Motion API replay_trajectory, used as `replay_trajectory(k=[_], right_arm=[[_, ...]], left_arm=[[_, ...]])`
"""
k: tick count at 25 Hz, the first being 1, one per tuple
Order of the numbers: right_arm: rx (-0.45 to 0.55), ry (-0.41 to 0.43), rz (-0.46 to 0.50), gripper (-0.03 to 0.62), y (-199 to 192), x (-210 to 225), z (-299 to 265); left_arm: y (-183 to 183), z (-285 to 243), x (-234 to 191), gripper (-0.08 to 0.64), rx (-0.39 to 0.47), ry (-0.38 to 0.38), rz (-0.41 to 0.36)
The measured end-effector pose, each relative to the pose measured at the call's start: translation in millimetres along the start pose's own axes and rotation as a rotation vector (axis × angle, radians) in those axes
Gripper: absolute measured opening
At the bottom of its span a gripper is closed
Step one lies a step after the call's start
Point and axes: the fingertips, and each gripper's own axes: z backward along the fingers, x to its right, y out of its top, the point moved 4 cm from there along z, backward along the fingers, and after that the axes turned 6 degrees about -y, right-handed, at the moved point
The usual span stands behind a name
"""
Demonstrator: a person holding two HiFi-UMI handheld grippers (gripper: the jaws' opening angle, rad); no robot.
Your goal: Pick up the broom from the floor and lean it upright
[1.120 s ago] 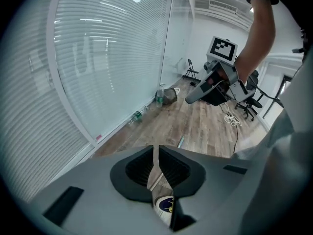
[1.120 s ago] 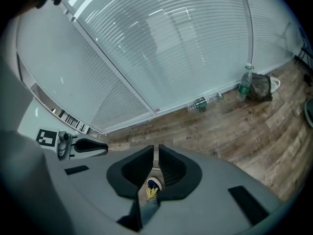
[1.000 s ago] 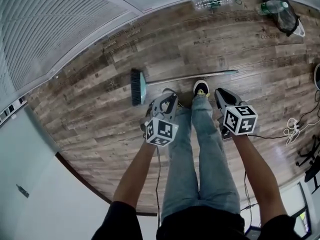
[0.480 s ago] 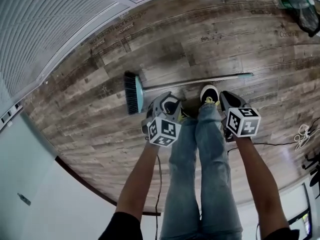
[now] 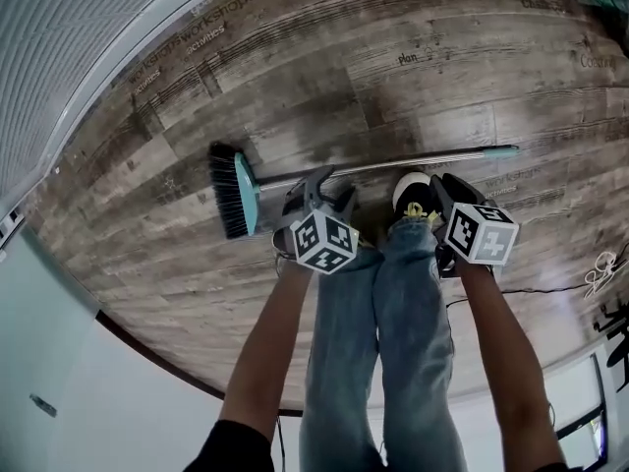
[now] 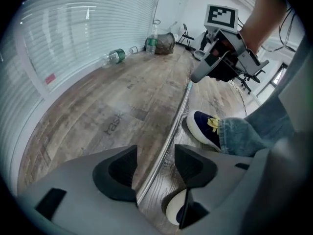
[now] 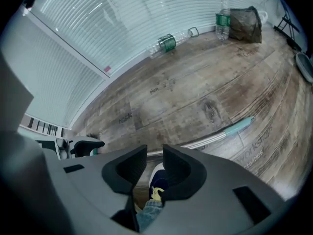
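Observation:
The broom lies flat on the wooden floor, its dark bristle head [image 5: 234, 191] at the left. Its metal handle [image 5: 393, 164] runs right to a teal tip [image 5: 500, 151]. My left gripper [image 5: 318, 191] hangs low over the handle near the head. Its jaws have just been opening and stand wide, and the handle [image 6: 171, 131] runs through the gap without touching the pads. My right gripper [image 5: 448, 193] is beside the person's shoe [image 5: 413, 193], short of the handle [image 7: 208, 140]. Its jaws have just been opening and stand partly apart, with nothing between them.
A wall of white blinds [image 7: 122, 18] borders the floor. Along it lie a plastic bottle [image 7: 167, 42], an upright bottle [image 7: 222, 16] and a dark bag [image 7: 246, 24]. A white cable [image 5: 598, 271] lies at the right. The person's legs stand between the grippers.
Both grippers have sunk toward the floor and now sit close to the broom handle. Their jaws, together a second ago, now stand apart. The broom has not moved.

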Motion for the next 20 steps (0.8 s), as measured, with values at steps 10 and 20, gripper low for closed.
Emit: replay_trajectory(k=[10,20], right_arm=[[-0.017,-0.117,-0.211,0.143,-15,58,-63],[-0.037,-0.209,-0.438,0.147,-20,82,-90]], left_arm=[[-9,-83,3,0.232,-0.147,-0.032,-0.120],[-13,-93,3,0.225,-0.221,-0.001,-0.241]])
